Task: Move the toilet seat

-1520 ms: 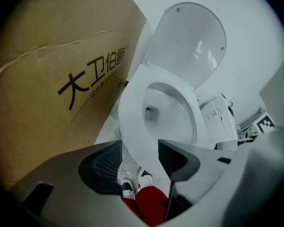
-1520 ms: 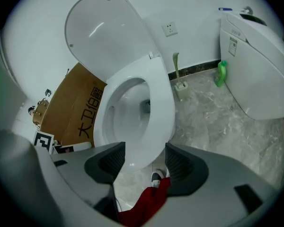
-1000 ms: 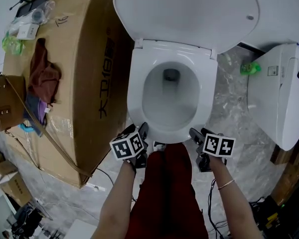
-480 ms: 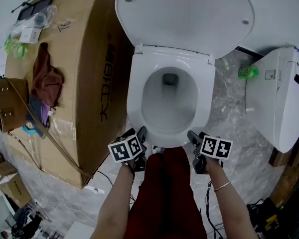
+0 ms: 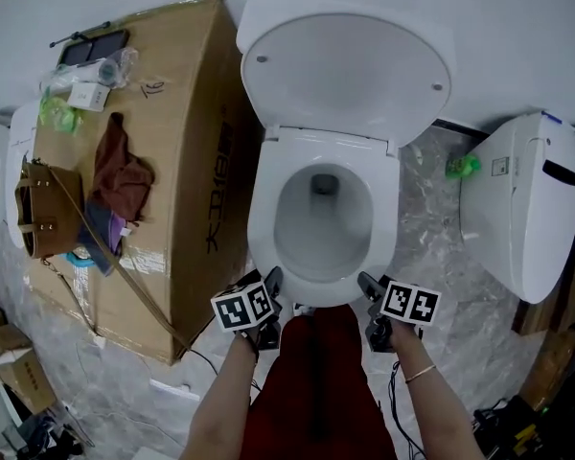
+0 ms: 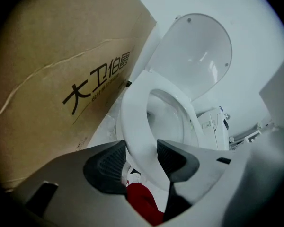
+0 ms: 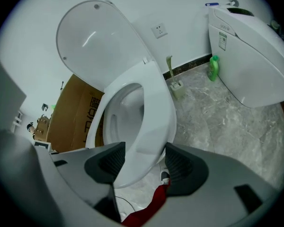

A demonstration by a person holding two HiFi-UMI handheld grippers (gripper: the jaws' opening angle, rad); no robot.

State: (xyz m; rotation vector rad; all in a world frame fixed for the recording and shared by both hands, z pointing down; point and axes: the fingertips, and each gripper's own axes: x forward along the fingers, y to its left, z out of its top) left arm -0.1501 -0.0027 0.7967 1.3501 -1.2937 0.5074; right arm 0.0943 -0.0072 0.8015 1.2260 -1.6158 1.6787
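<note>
The white toilet seat [image 5: 263, 220] lies down on the bowl, and its lid [image 5: 345, 75] stands raised against the wall. My left gripper [image 5: 274, 281] is at the seat's front left edge. In the left gripper view the seat [image 6: 135, 117] runs between the two dark pads of that gripper [image 6: 142, 157], which touch it on both sides. My right gripper [image 5: 367, 284] is at the front right edge. In the right gripper view the seat [image 7: 156, 112] likewise fills the gap of that gripper [image 7: 144, 162], shut on it.
A big cardboard box [image 5: 172, 190] stands close on the toilet's left, with a brown bag [image 5: 40, 209] and cloth [image 5: 120, 175] on top. A second toilet [image 5: 522, 199], a green bottle [image 5: 460, 167] and a toilet brush [image 7: 176, 86] are at the right. The person's red trousers [image 5: 311, 372] are directly below.
The head view has drawn back and shifted, so the toilet looks smaller and lower. Both grippers stay at the seat's front edge, and the seat has not visibly risen.
</note>
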